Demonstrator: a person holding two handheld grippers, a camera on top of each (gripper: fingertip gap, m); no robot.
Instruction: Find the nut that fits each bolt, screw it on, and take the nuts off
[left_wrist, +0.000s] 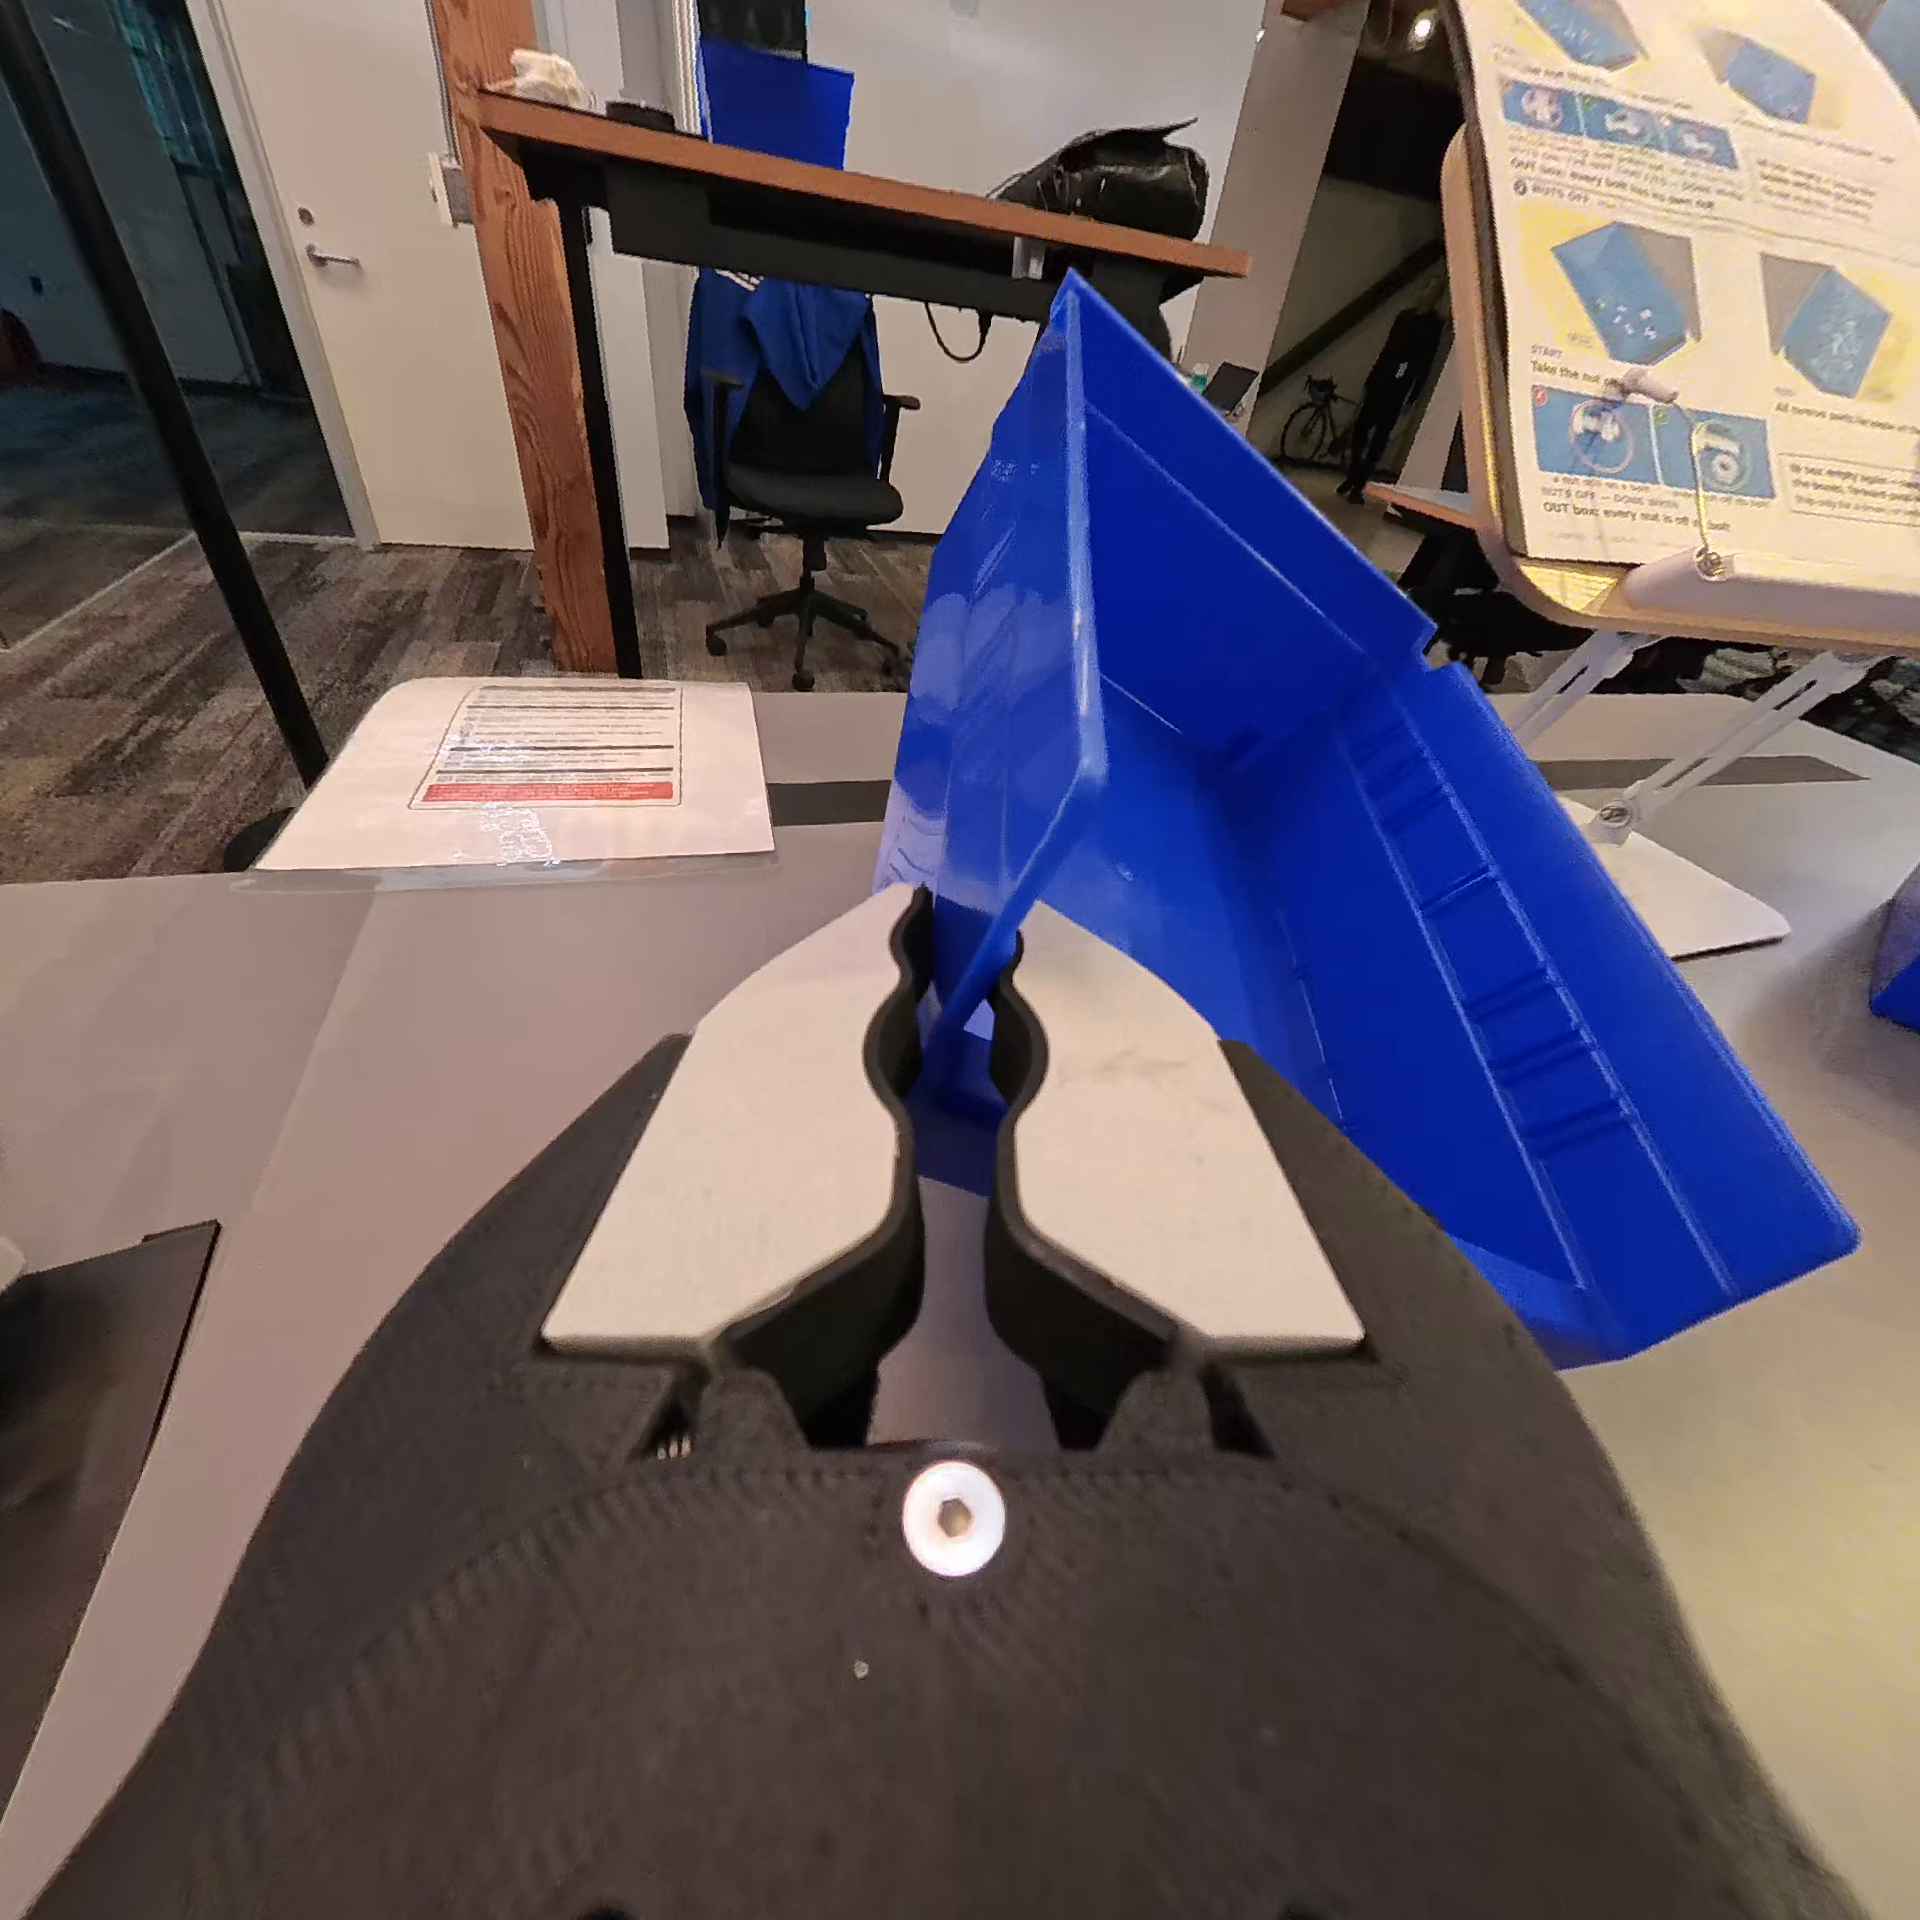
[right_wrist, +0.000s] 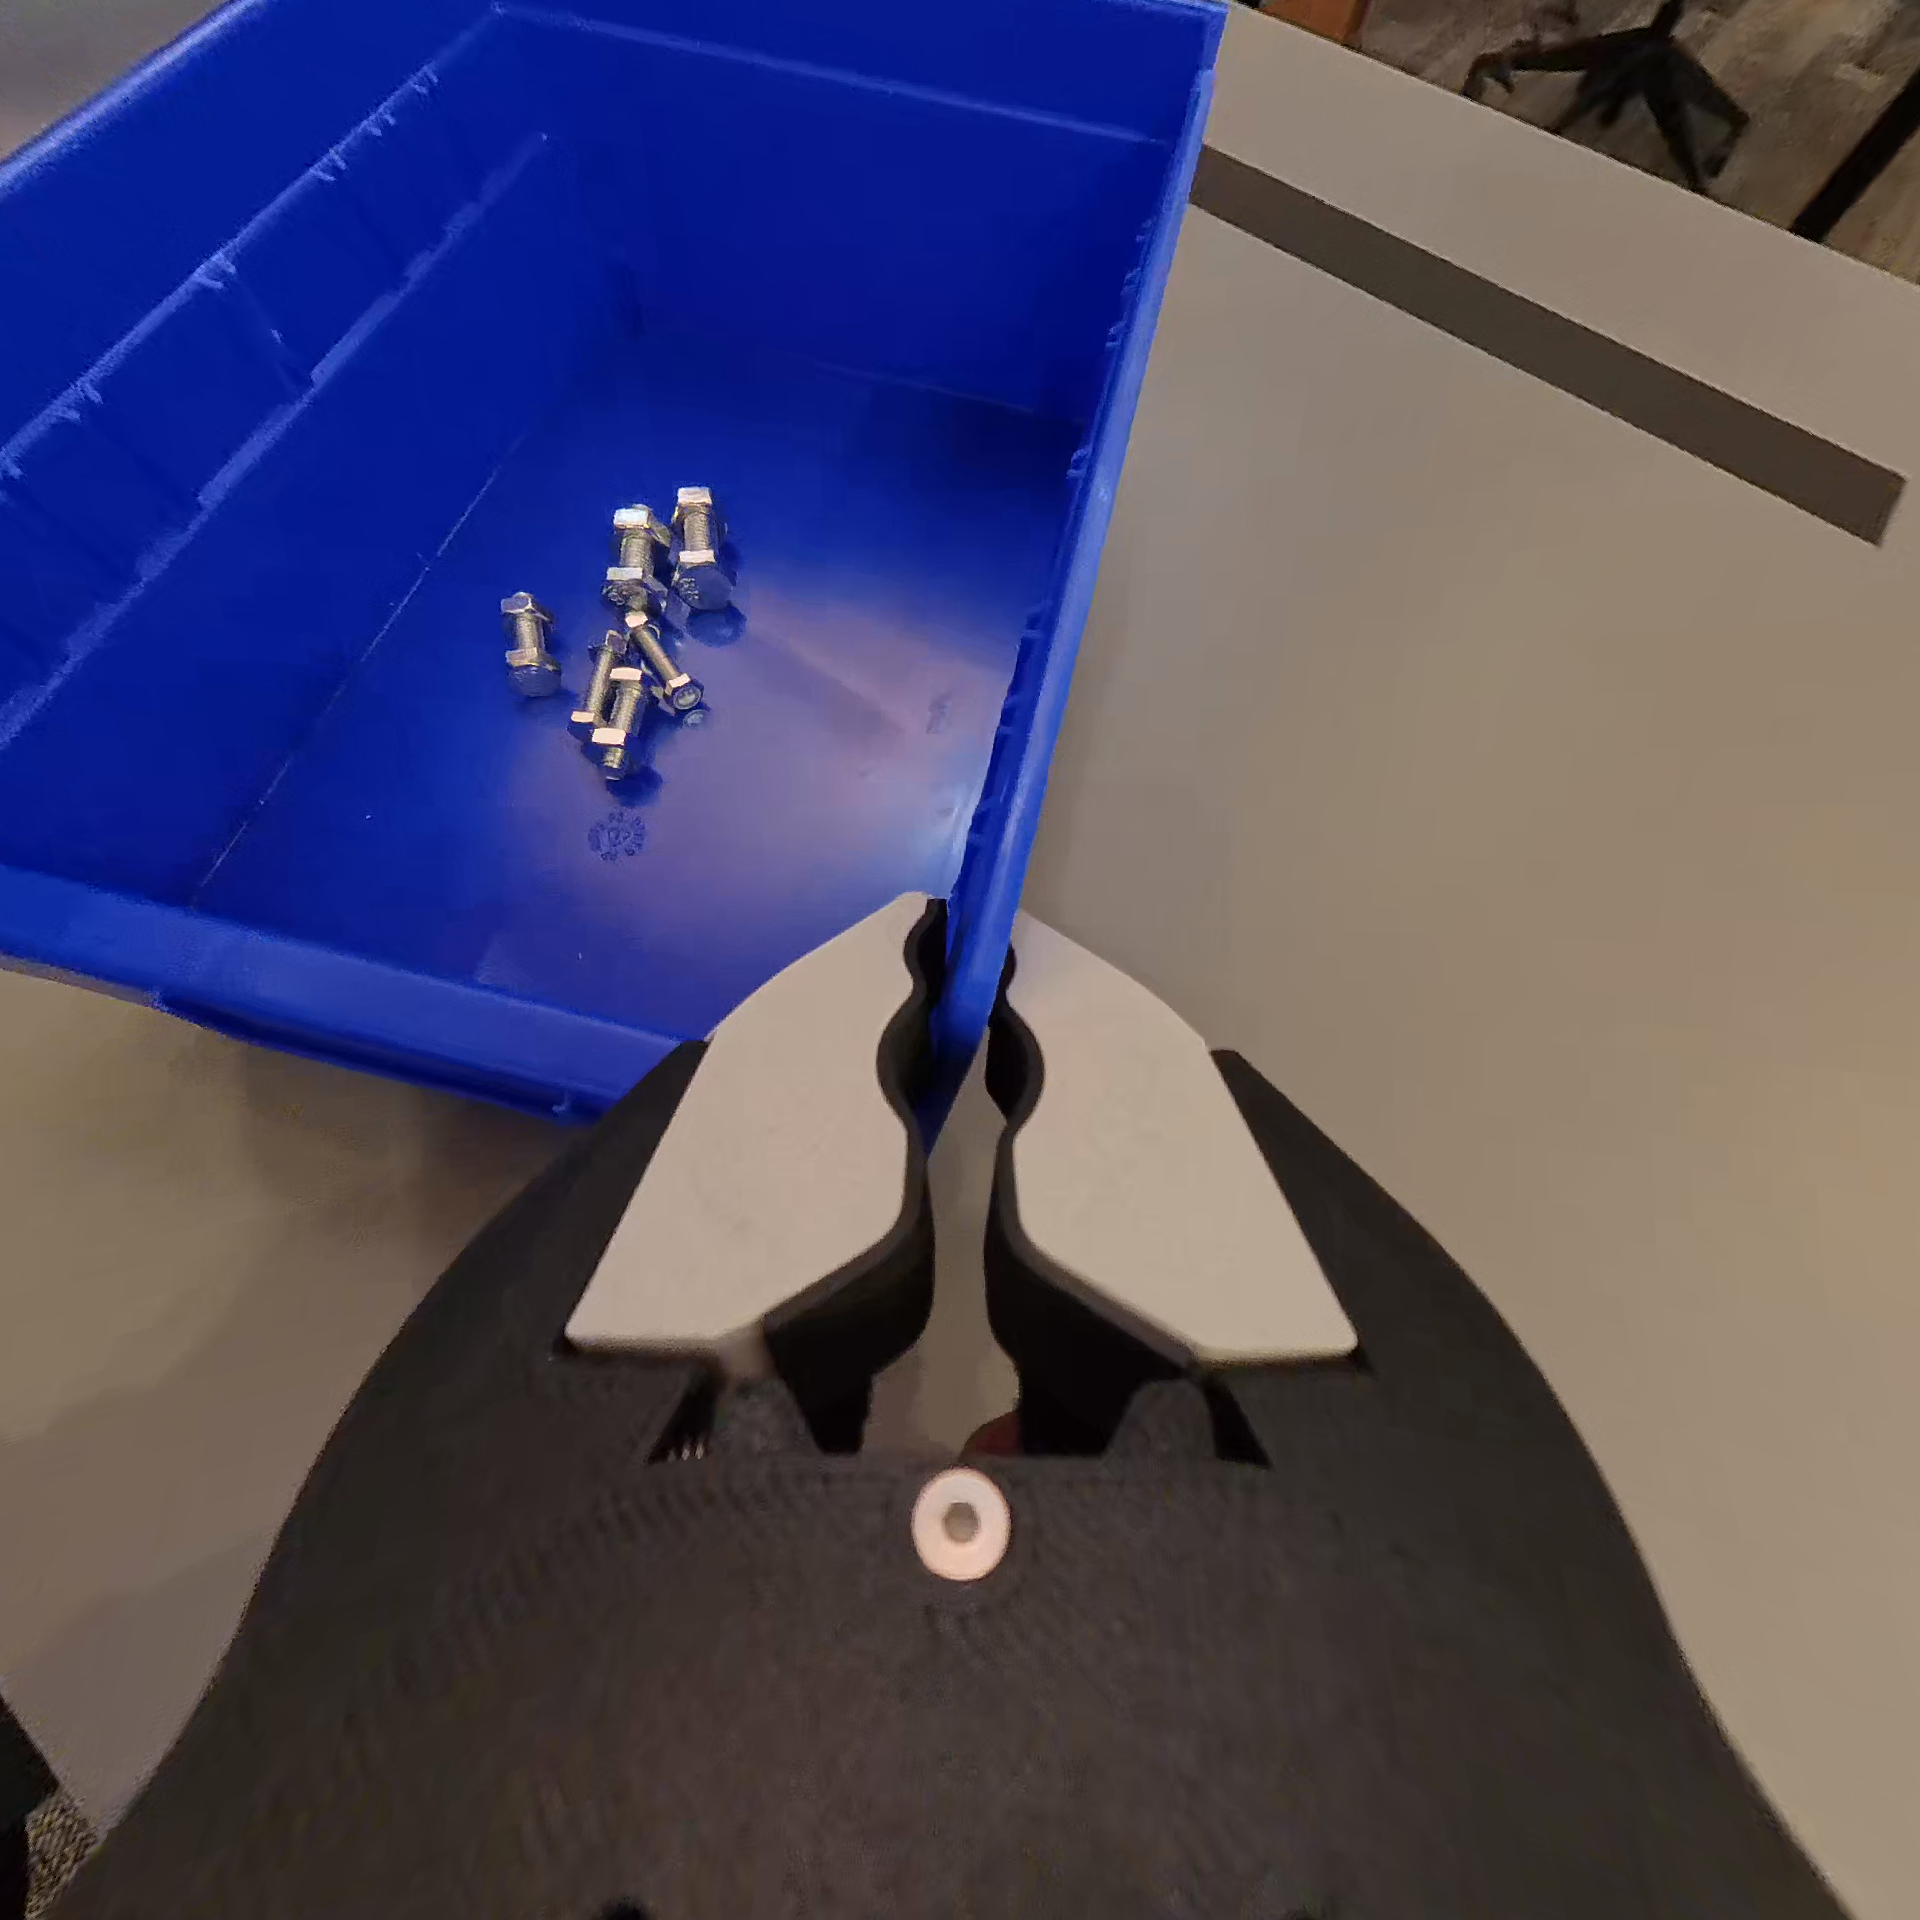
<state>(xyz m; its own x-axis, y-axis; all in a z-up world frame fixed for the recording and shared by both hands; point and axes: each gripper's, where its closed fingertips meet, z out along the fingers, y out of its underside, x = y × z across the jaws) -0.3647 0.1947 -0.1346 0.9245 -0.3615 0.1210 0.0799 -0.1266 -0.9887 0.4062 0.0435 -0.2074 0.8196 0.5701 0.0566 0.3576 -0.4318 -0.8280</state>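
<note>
Two bins: you have one blue bin in each pair of tongs, each held by a thin wall, presumably to move or tip it rather than to work on the hardware yet.

Left tongs: your left gripper has its jaws nearly together around the rim of the tilted blue bin. The wall runs slantwise through the gap and the right pad looks to touch it, but you cannot tell from this angle whether both pads press.

Tilted bin: it rises ahead and to the right of those tongs, mouth turned toward you, and no hardware shows inside, so it looks emptied or about to receive parts.

Right tongs: your right gripper is clamped on the side wall of the level blue bin, both pads pressed on the plastic near its front right corner.

Bolts: about six or seven small silver bolts with nuts on them lie in a loose cluster on that bin's floor, ahead and to the left of the right tongs. The pile overlaps, so the count is not firm.

Table: the grey table lies to the right of the right tongs.

Judgement: with nuts seemingly fitted, taking them off is likely what remains.
</note>
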